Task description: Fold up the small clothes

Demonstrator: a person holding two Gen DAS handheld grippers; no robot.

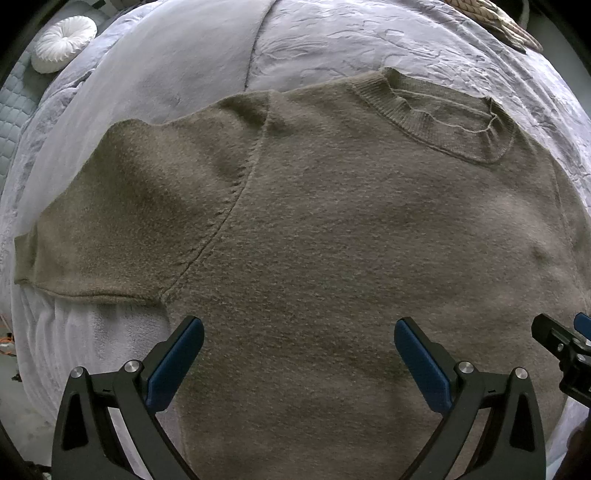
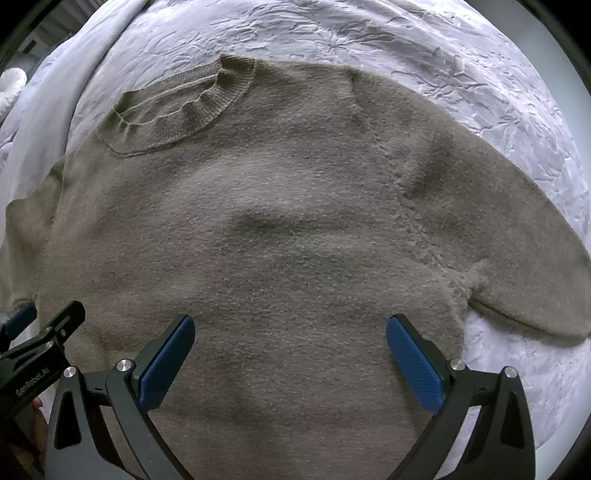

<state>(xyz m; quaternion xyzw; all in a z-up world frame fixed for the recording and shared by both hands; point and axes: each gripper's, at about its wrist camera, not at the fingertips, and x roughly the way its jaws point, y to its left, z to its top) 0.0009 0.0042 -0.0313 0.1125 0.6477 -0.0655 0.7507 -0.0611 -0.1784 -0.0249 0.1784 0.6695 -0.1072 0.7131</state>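
Note:
A brown knit short-sleeved sweater [image 1: 314,221] lies flat and face up on a pale bed cover, ribbed collar [image 1: 443,118] at the far end. Its left sleeve [image 1: 110,229] spreads out to the left in the left wrist view. In the right wrist view the sweater [image 2: 277,240] fills the middle, its collar [image 2: 177,110] at upper left and its right sleeve [image 2: 517,251] out to the right. My left gripper [image 1: 299,339] is open and empty above the sweater's lower body. My right gripper [image 2: 290,336] is open and empty above the lower body too.
The pale textured bed cover [image 1: 369,40] surrounds the sweater. A smooth pale blanket [image 1: 166,66] lies at the far left. A round white cushion [image 1: 62,42] sits far left, a woven item [image 1: 491,22] at the far right edge. The other gripper shows at each view's side [image 1: 565,347] [image 2: 40,343].

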